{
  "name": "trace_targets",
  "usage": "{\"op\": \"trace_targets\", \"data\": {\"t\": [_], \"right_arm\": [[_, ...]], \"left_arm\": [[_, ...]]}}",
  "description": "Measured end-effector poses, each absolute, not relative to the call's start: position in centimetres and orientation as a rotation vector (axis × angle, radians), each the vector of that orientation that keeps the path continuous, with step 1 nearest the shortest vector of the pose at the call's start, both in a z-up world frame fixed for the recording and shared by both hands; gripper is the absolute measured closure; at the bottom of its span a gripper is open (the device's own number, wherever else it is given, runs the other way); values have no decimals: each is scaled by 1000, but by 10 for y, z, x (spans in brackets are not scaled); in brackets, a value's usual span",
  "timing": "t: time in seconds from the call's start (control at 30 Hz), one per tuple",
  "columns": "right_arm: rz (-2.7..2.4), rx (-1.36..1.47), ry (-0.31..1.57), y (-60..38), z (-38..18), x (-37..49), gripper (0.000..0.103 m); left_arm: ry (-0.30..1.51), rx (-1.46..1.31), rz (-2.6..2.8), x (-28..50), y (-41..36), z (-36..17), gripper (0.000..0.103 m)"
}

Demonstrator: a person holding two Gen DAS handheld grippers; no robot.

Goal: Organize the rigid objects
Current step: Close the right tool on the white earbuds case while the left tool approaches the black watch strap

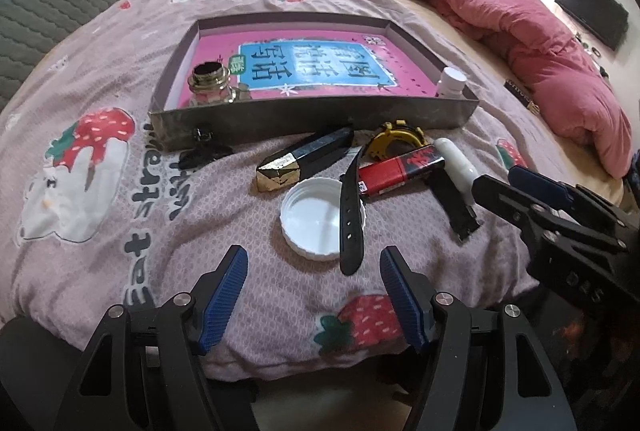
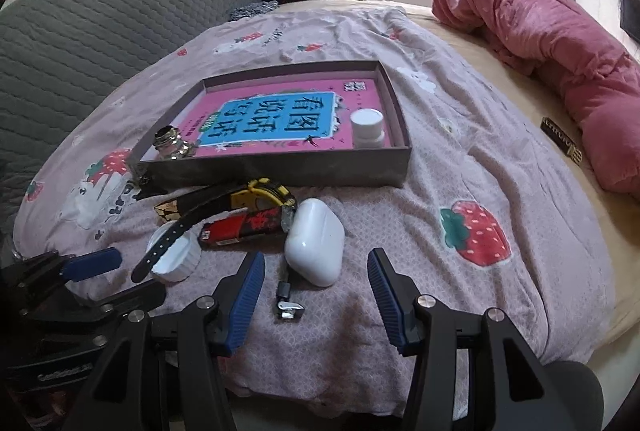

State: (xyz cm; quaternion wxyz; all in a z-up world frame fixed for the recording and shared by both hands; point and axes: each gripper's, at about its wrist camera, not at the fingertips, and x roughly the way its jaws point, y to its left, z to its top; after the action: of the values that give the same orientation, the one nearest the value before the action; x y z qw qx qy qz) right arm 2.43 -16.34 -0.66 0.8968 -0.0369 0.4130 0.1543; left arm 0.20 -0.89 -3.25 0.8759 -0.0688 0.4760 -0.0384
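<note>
A shallow grey box (image 1: pixel 312 119) (image 2: pixel 280 167) lies on the bed with a pink book, a glass bottle (image 1: pixel 210 85) (image 2: pixel 172 145) and a white pill bottle (image 1: pixel 451 82) (image 2: pixel 366 129) inside. In front of it lie a black-and-gold case (image 1: pixel 304 161), a white lid (image 1: pixel 314 219) (image 2: pixel 176 257), a yellow watch with black strap (image 1: pixel 352 207) (image 2: pixel 256 195), a red-and-black lighter (image 1: pixel 400 171) (image 2: pixel 244 225) and a white earbud case (image 2: pixel 316 247) (image 1: pixel 456 163). My left gripper (image 1: pixel 314 263) stands open just short of the lid. My right gripper (image 2: pixel 316 267) stands open around the earbud case's near end, pads apart from it.
A pink quilt (image 1: pixel 520 31) (image 2: pixel 560 43) is heaped along the right side of the bed. A grey padded headboard (image 2: pixel 100 31) rises at the left. A black hair clip (image 1: pixel 202 151) lies by the box's left corner. A small dark-and-gold item (image 2: pixel 560 145) lies near the quilt.
</note>
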Motion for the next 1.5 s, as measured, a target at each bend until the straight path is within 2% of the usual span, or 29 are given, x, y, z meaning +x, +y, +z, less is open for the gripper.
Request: {"op": "trace_targets", "data": {"t": [1.5], "right_arm": [[248,-26,911,-188,-33,67,51]], "left_arm": [[999,-182,-71,39,-4,-57,33]]}}
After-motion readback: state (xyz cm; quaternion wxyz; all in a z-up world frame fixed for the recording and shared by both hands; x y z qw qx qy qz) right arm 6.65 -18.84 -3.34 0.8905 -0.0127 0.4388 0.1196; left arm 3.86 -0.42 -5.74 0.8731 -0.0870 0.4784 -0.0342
